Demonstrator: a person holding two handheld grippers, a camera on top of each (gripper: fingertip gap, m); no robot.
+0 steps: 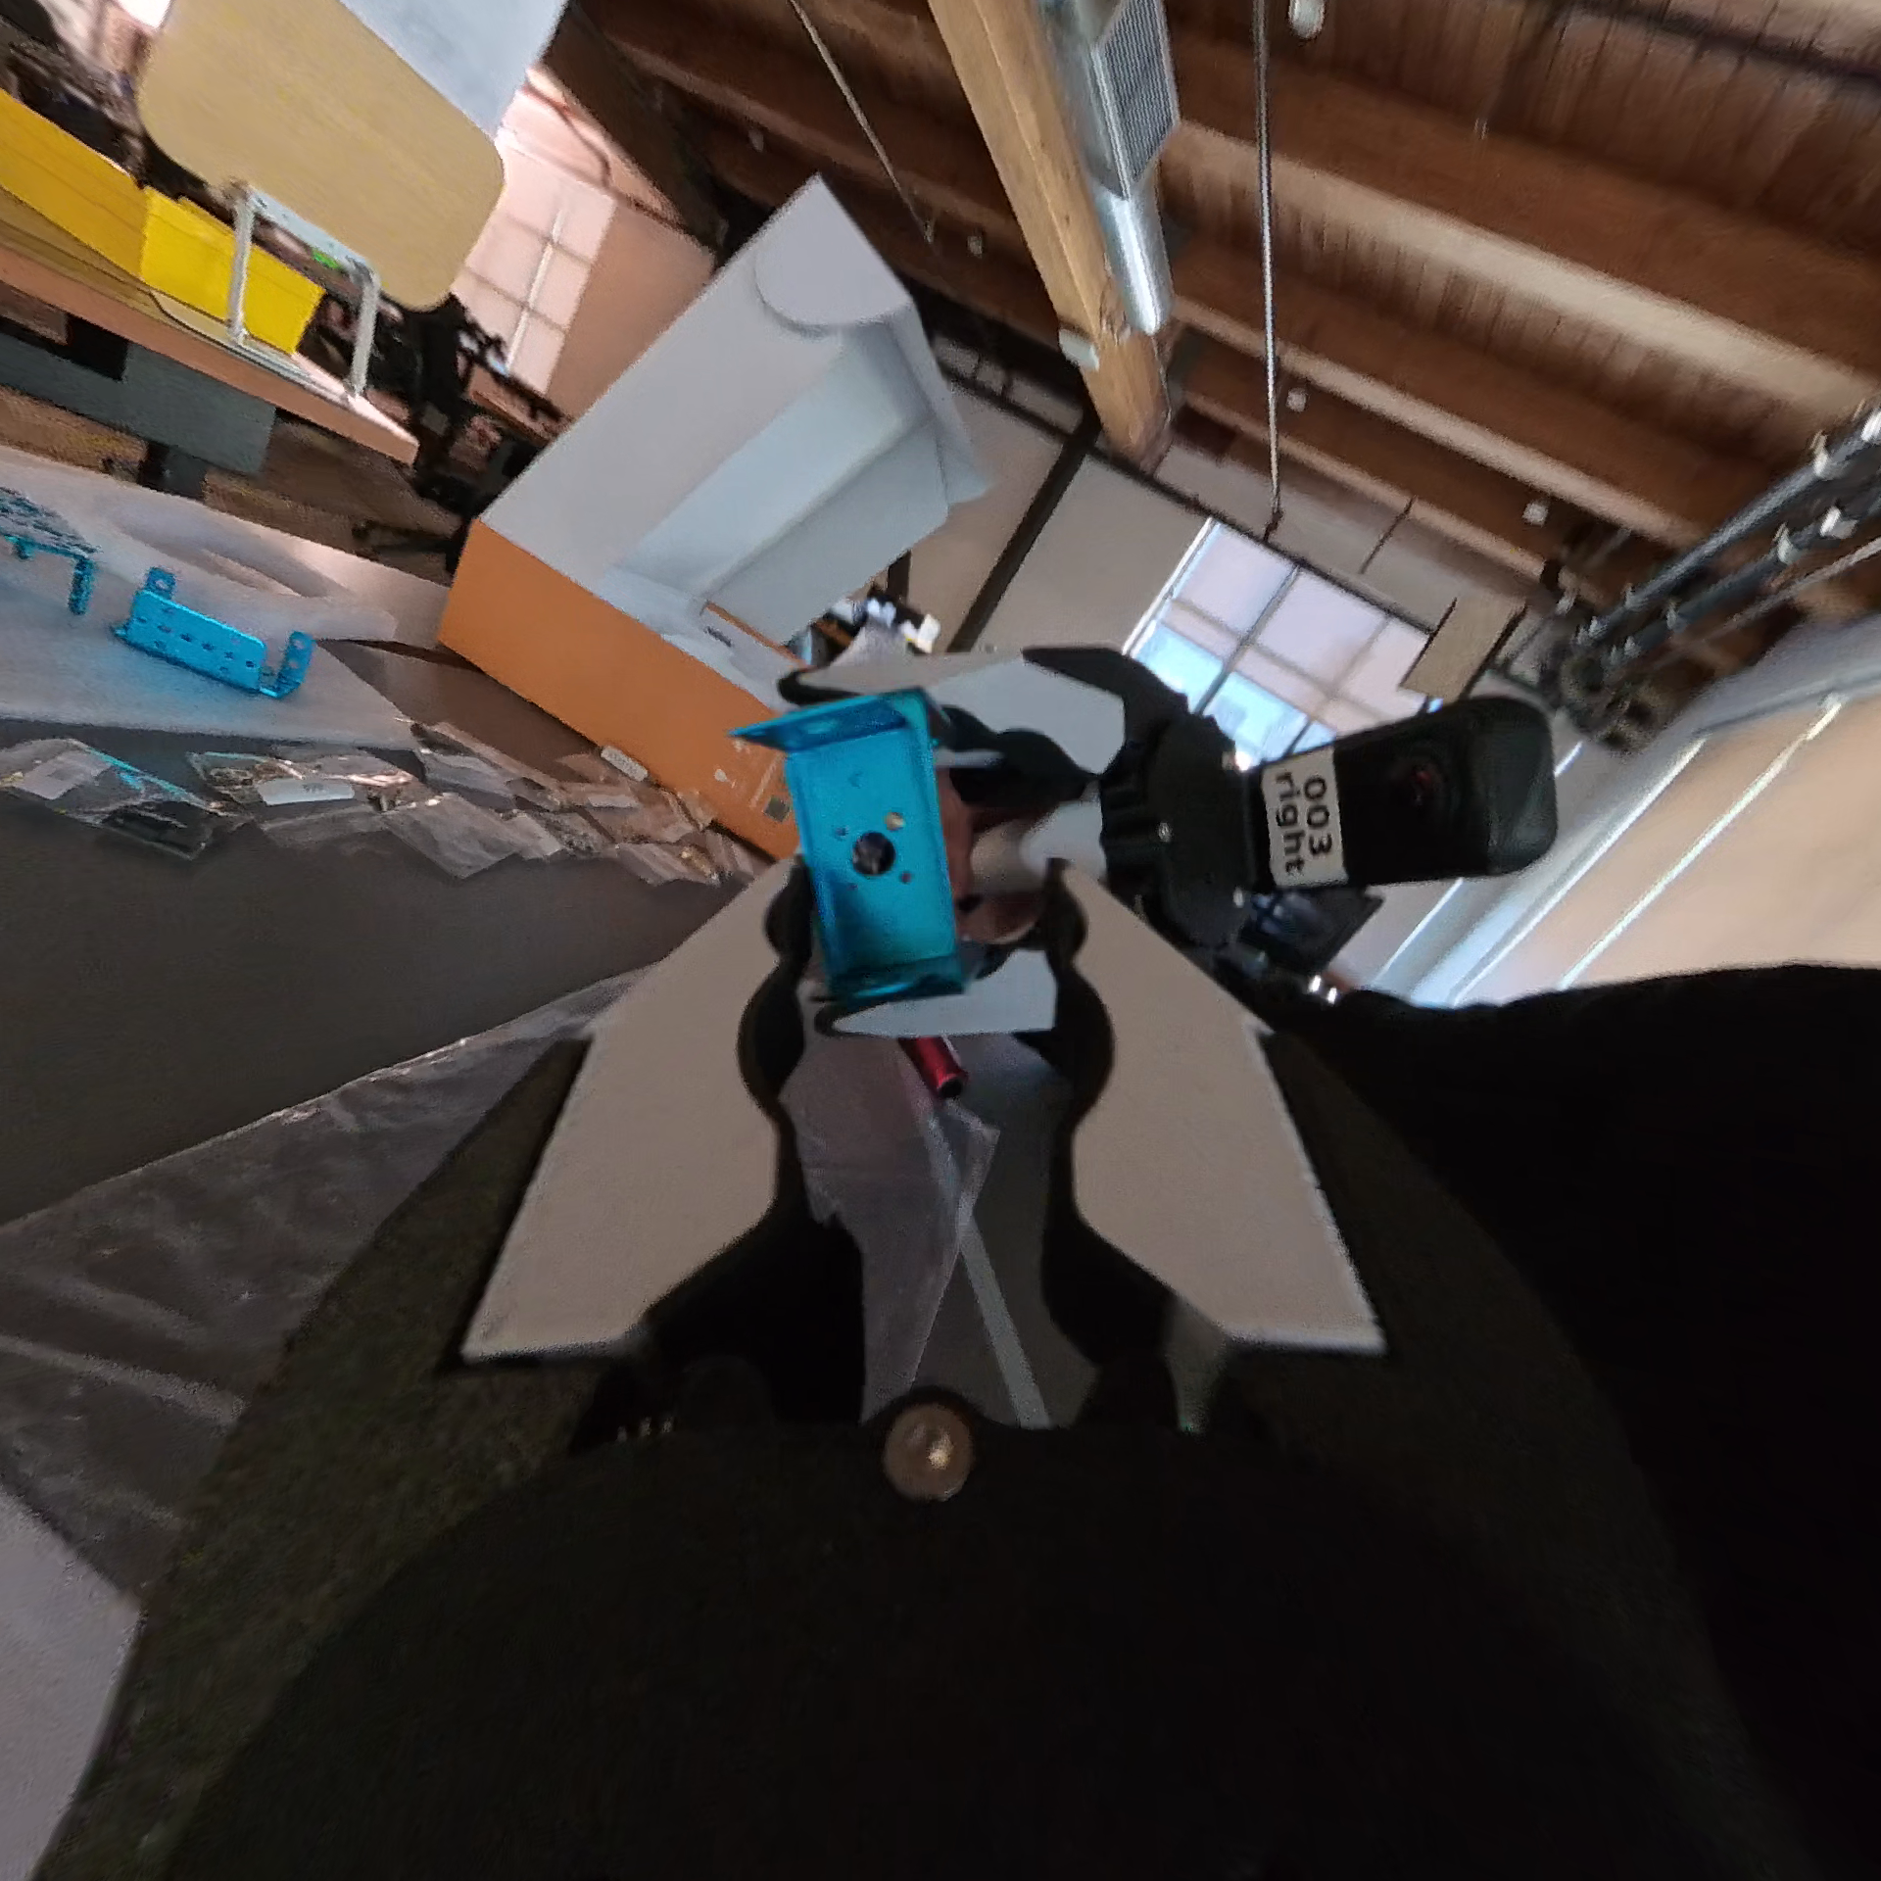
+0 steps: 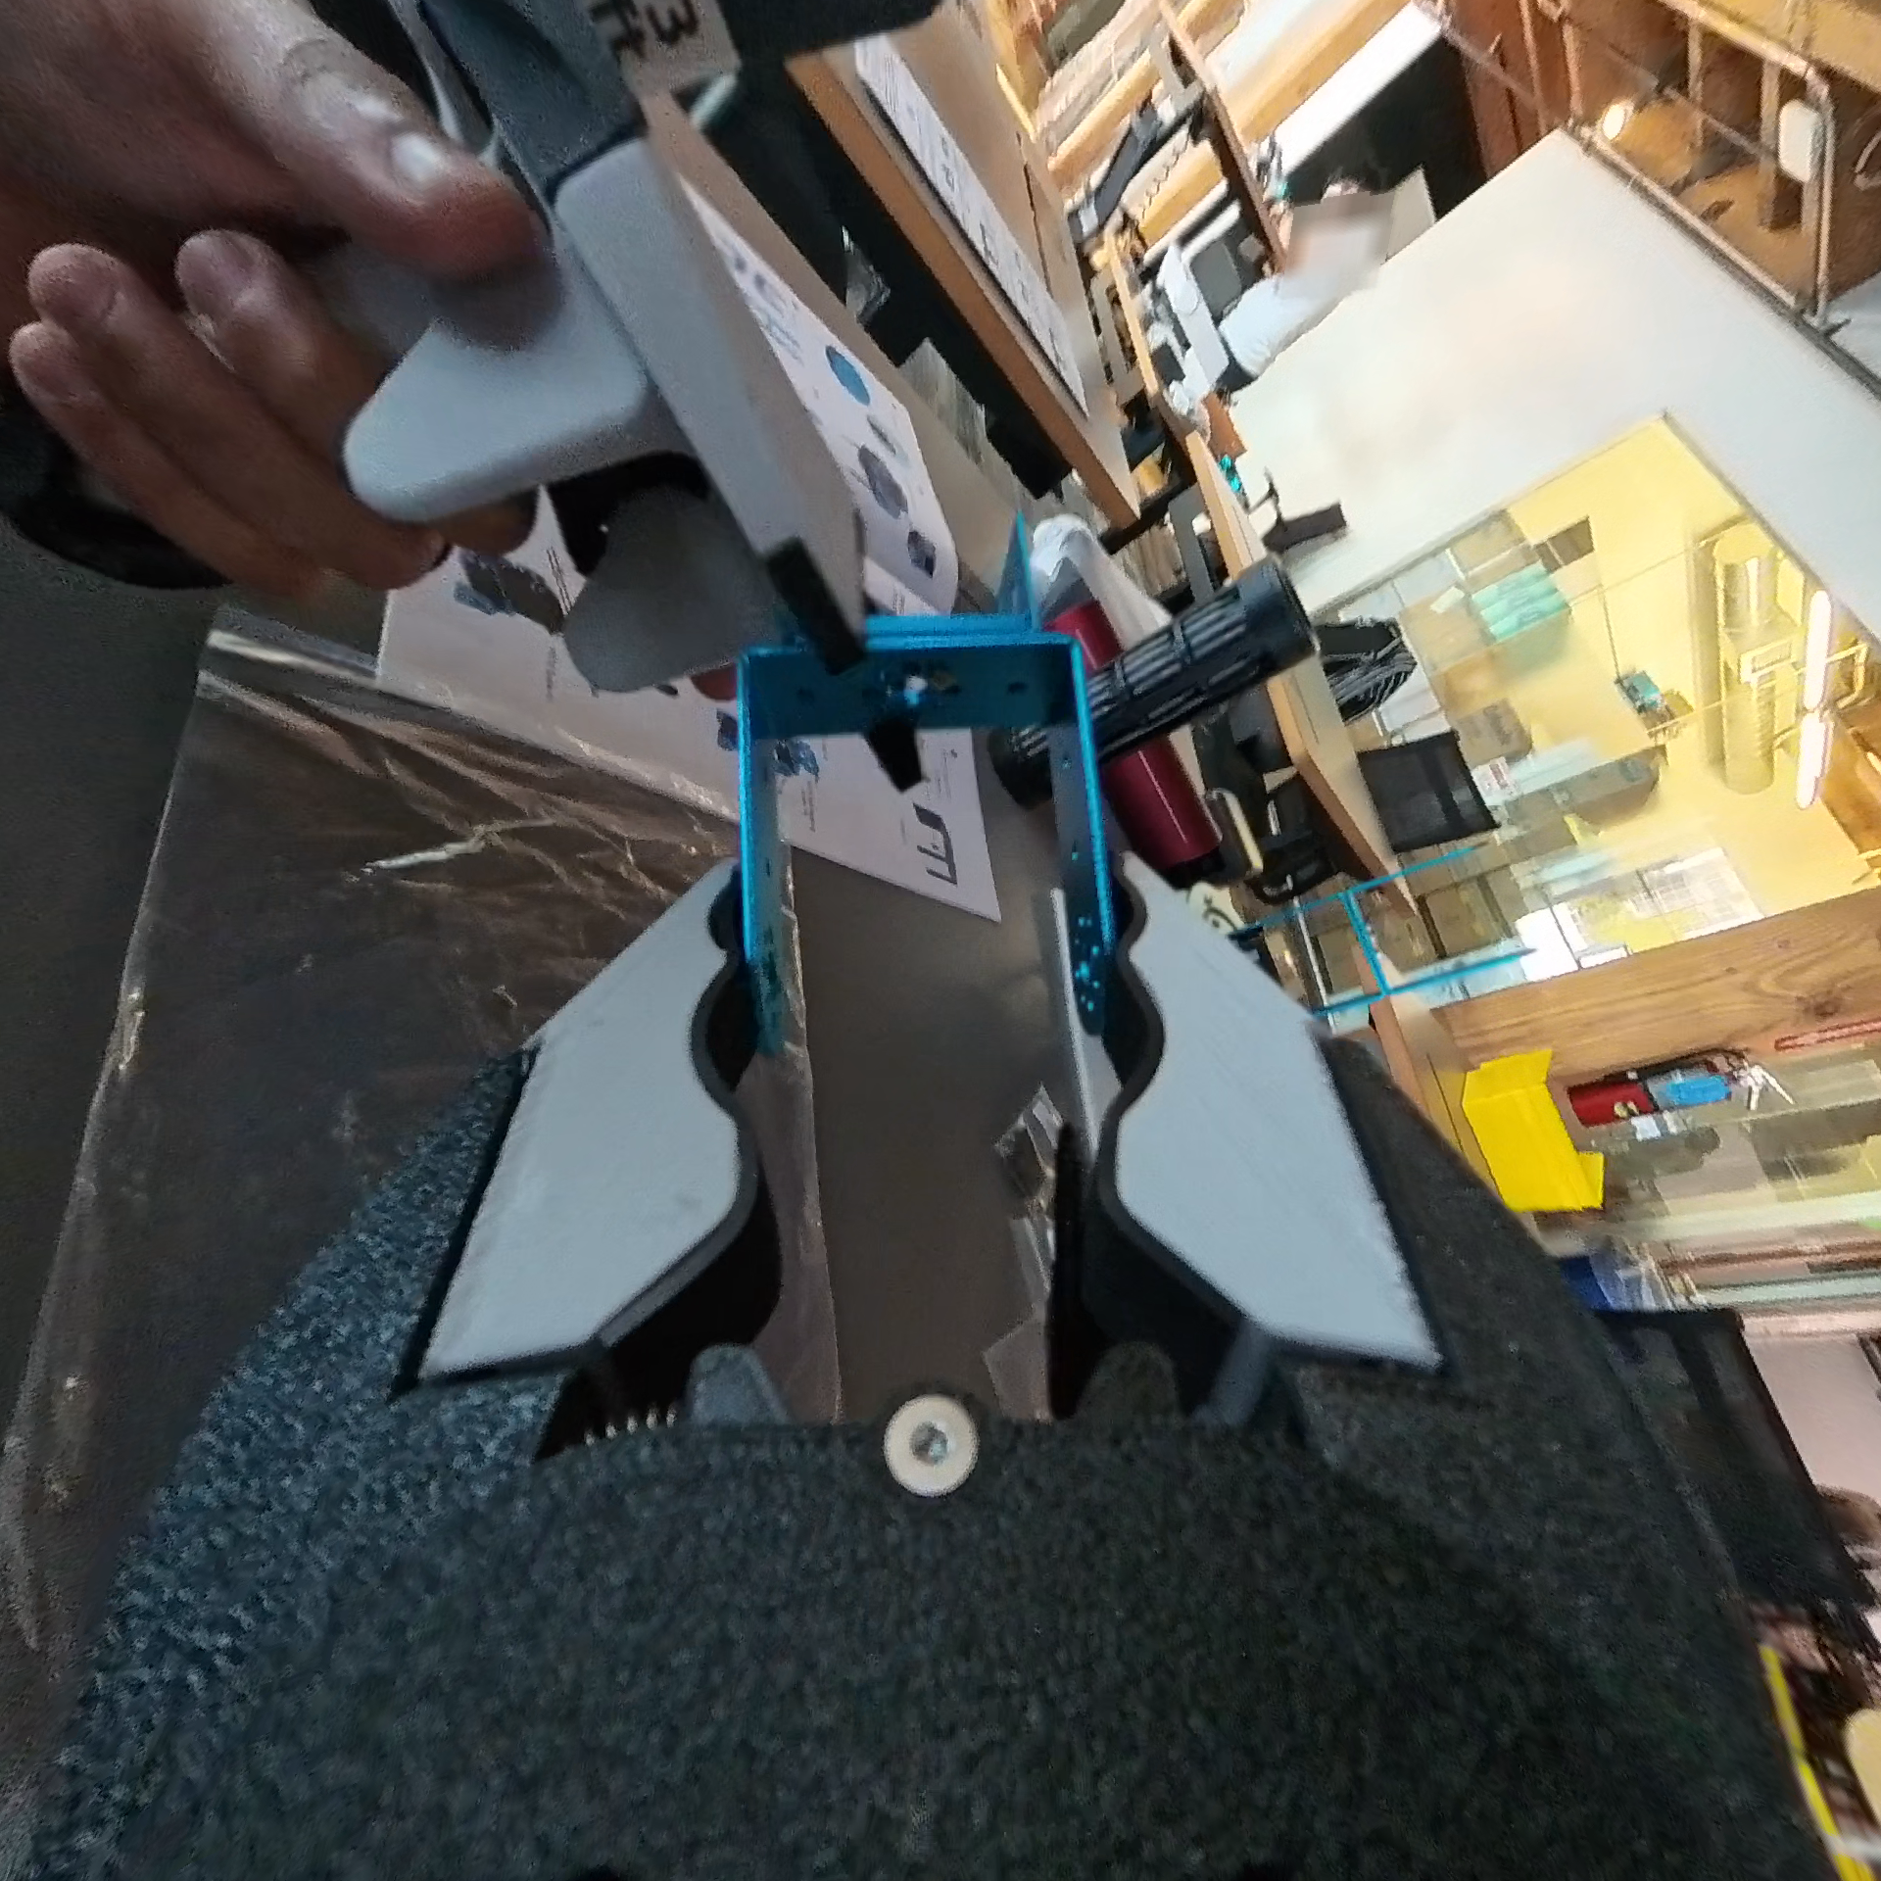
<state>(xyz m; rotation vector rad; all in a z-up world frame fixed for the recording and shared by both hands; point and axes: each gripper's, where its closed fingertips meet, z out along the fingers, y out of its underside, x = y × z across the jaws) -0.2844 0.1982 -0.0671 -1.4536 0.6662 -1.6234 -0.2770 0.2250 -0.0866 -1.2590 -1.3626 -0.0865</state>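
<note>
A blue U-shaped metal bracket (image 2: 916, 687) with holes is held off the table. My right gripper (image 2: 926, 957) is shut on it, one finger pressing each leg from outside. In the left wrist view the bracket (image 1: 865, 896) shows its holed face, with the right gripper (image 1: 814, 855) and its camera behind it. My left gripper (image 1: 921, 896) is open, and its fingers straddle the bracket's cross plate. In the right wrist view the left gripper (image 2: 860, 692) comes in from the upper left, held by a hand (image 2: 234, 305), with one tip outside the plate and one inside the U.
More blue brackets (image 1: 214, 651) lie on white foam at the left, beside an orange and white box (image 1: 611, 631) and several small parts bags (image 1: 407, 794). A printed sheet (image 2: 875, 438), a red cylinder (image 2: 1150, 774), a black ribbed handle (image 2: 1171, 662) and clear plastic film (image 2: 407, 794) lie on the dark table. My two grippers' fingertips are within a few centimetres of each other.
</note>
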